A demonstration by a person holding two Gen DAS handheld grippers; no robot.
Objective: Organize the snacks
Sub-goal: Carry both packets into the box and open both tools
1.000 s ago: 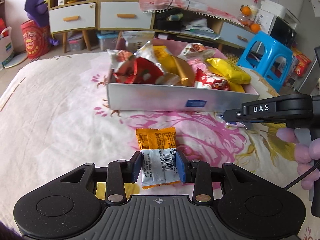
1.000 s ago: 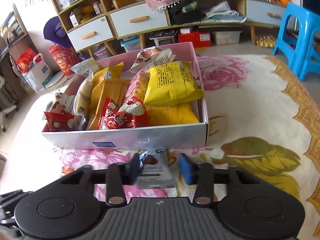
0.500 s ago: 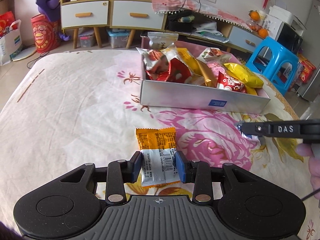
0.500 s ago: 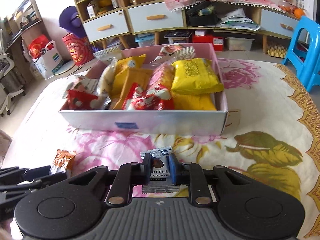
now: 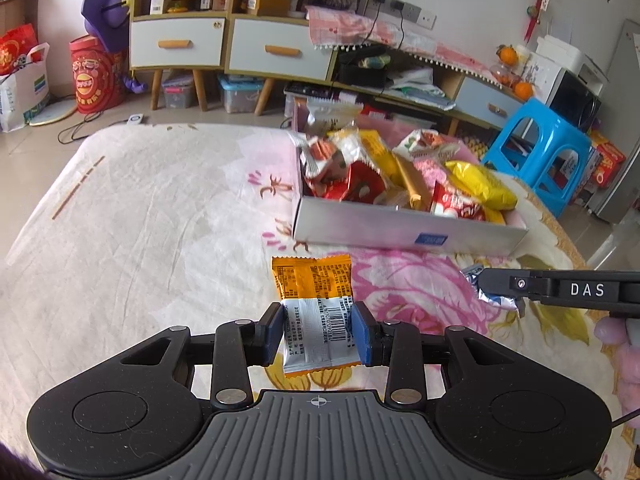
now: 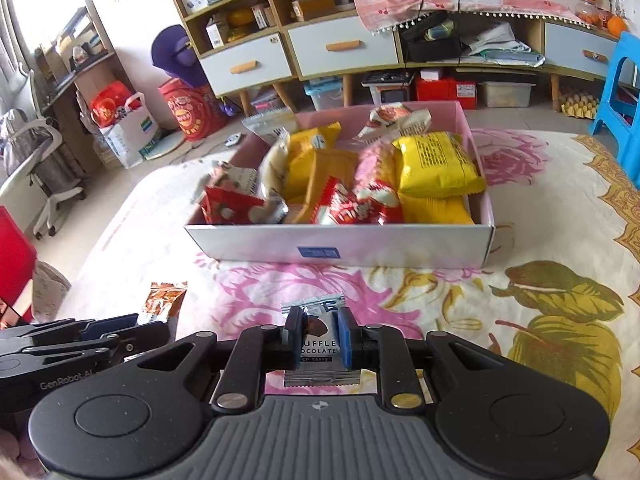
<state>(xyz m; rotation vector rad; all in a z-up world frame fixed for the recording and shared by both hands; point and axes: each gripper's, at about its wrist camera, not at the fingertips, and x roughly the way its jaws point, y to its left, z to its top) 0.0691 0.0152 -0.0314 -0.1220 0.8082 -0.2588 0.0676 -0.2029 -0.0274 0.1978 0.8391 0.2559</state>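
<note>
Left tongs (image 5: 319, 334) clamped on orange snack packet (image 5: 316, 312); right tongs (image 6: 319, 336) pinching silver chocolate packet (image 6: 318, 350), box (image 6: 340, 248) beyond.

Orange packet (image 5: 316, 312): orange and silver wrapper with a barcode, held flat between blue pads above the floral cloth.
Chocolate packet (image 6: 318, 346): small silver wrapper printed "chocolate", pinched at its middle.
Snack box (image 6: 340, 248): open white box with pink lining, heaped with yellow and red snack bags.
</note>
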